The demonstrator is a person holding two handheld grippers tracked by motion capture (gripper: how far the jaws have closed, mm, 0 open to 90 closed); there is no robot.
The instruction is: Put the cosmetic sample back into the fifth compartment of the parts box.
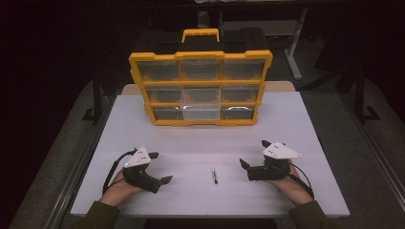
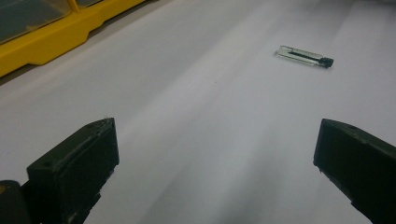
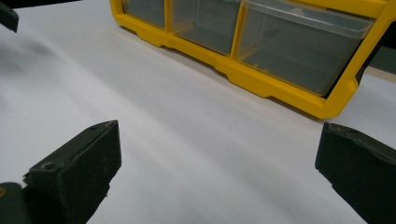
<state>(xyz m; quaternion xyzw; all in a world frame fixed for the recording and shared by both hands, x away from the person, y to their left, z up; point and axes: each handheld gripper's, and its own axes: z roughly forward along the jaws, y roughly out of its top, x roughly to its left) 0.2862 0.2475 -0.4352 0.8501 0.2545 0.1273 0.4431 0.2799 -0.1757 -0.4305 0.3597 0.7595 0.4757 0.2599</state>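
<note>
A yellow organizer (image 1: 200, 56) with clear drawers stands upright at the back middle of the white table (image 1: 296, 124). Its centre drawer (image 1: 201, 109) sticks out toward me. A small clear tube with a black cap (image 1: 214, 175) lies on the table between my grippers, also seen ahead and to the right in the left gripper view, the tube (image 2: 304, 56). My left gripper (image 1: 161, 167) rests near the front left, open and empty, jaws wide apart. My right gripper (image 1: 254, 153) rests near the front right, open and empty too. Both point inward toward the tube.
The organizer's yellow base (image 2: 46, 46) shows at the upper left of the left gripper view, and its lower drawers (image 3: 261, 46) lie ahead in the right gripper view. Bare white tabletop (image 1: 200, 143) lies between the organizer and the grippers. Dark floor surrounds the table.
</note>
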